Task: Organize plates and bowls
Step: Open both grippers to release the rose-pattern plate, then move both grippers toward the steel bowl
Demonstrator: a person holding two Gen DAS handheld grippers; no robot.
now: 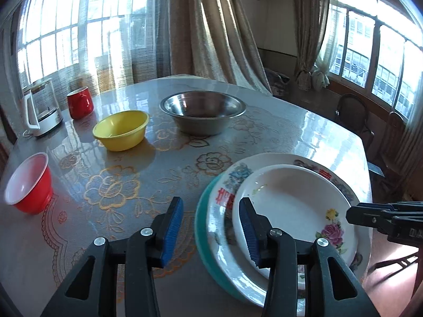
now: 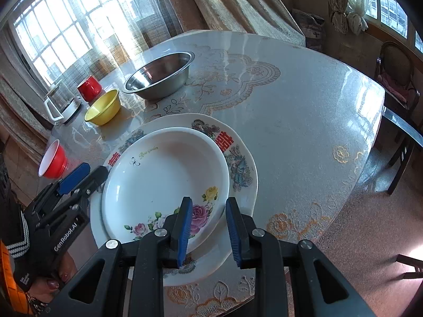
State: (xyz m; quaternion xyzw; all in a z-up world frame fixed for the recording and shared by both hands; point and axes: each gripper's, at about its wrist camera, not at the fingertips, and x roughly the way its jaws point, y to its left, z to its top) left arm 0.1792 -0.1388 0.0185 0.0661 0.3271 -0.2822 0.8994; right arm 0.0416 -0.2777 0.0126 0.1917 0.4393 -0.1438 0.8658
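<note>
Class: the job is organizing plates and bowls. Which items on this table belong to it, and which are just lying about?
Belong: rose plate; patterned plate; teal plate; yellow bowl; steel bowl; red bowl.
Lying about: red mug; kettle.

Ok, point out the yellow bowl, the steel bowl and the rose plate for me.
yellow bowl (image 1: 120, 129): left wrist view, on its inner wall.
steel bowl (image 2: 158, 75): right wrist view, on its inside.
rose plate (image 2: 169, 174): right wrist view, on its white well.
</note>
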